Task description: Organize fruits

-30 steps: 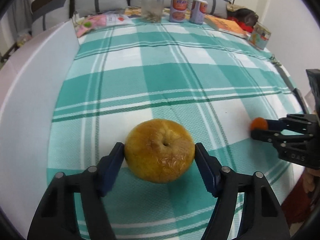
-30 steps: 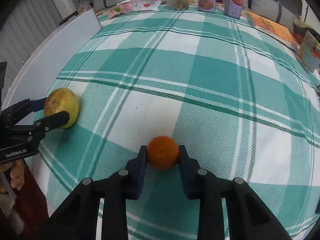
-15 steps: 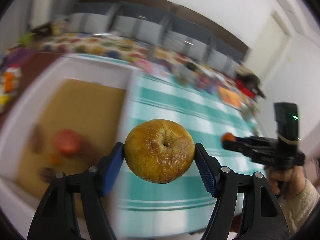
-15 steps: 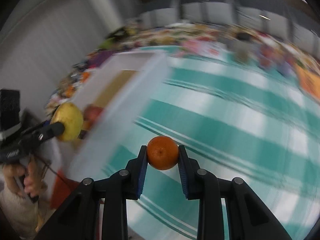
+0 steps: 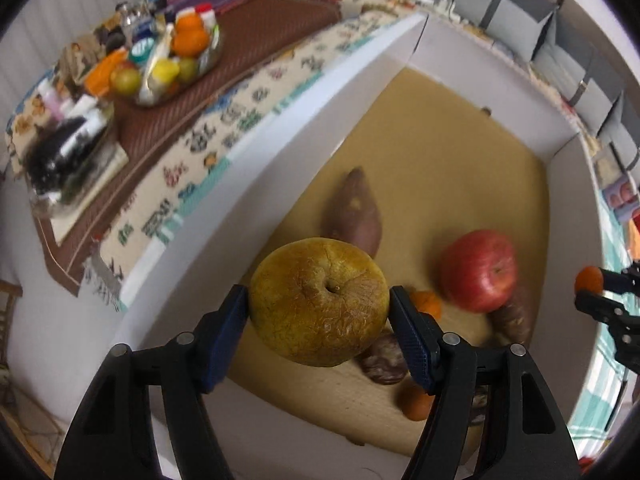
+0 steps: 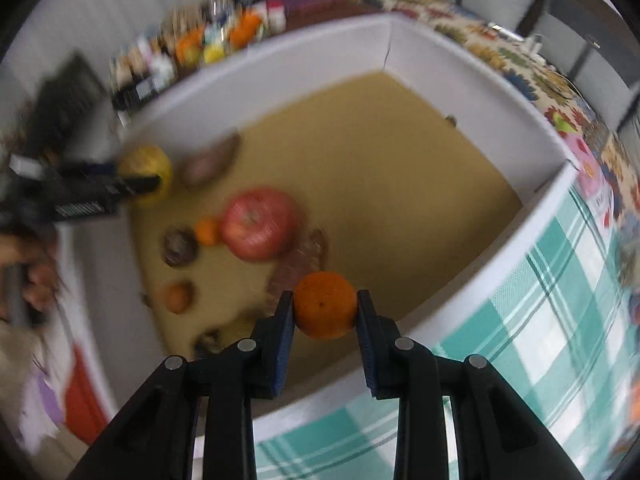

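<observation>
The white box (image 5: 392, 60) already contains a red apple (image 5: 478, 270), sweet potatoes and small oranges, so the sorting is judged well advanced. Two fruits remain to be released. A wrinkled yellow apple (image 5: 320, 308) is pinched by the left hand-held gripper (image 5: 319, 316) above the box's near-left corner; its stem pit faces the camera, and no long axis is evident. A small orange (image 6: 325, 305) is pinched by the right hand-held gripper (image 6: 325, 314) above the near rim, beside the checked table (image 6: 560, 320).
</observation>
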The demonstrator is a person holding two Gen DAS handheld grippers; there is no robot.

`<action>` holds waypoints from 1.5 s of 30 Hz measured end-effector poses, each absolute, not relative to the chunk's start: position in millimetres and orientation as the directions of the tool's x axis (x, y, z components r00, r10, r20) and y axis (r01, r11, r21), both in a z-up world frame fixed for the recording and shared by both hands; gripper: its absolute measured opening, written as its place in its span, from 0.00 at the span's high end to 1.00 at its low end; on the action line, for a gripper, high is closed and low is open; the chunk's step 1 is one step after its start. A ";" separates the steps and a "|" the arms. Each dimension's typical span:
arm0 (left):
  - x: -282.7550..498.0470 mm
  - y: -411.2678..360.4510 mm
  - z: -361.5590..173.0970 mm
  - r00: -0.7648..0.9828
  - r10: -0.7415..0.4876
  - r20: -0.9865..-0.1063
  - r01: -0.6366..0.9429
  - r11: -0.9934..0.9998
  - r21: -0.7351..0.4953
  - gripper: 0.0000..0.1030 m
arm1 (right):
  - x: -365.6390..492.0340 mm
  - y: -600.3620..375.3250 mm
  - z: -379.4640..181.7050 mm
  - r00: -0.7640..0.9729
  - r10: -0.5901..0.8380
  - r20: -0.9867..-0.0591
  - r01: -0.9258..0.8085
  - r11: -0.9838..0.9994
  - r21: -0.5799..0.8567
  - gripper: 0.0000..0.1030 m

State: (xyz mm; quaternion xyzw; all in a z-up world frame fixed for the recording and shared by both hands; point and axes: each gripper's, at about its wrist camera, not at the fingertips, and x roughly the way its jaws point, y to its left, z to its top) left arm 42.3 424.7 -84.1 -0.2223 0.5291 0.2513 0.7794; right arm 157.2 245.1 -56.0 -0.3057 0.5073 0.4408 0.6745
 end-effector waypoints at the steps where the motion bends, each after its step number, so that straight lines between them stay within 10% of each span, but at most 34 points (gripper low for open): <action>1: 42.2 424.2 -87.7 0.299 0.152 -0.942 -0.625 0.777 -0.074 0.29 | 156.9 250.7 -65.0 0.097 0.243 -0.965 -0.912 0.410 0.011 0.71; 4: 38.2 424.5 -89.0 0.296 0.157 -0.942 -0.623 0.780 -0.065 0.29 | 162.9 255.0 -77.9 0.078 0.180 -0.981 -0.923 0.385 -0.003 0.65; 6: 32.8 425.4 -81.8 0.319 0.183 -0.930 -0.619 0.784 -0.058 0.26 | 164.6 254.2 -74.2 0.078 0.192 -0.978 -0.925 0.381 0.001 0.25; 8: 25.2 424.3 -64.5 0.372 0.205 -0.905 -0.612 0.787 -0.073 0.22 | 166.3 250.7 -61.6 0.078 0.231 -0.970 -0.921 0.388 0.018 0.09; 18: -8.1 331.3 78.3 0.626 0.508 -0.592 -0.560 0.821 0.112 0.05 | 153.0 213.0 70.6 0.277 0.456 -0.845 -0.855 0.519 0.000 0.00; 45: -43.5 299.5 30.9 0.452 0.451 -0.770 -0.662 0.748 0.050 0.05 | 58.1 162.9 48.2 0.287 0.462 -0.839 -0.754 0.649 0.100 0.00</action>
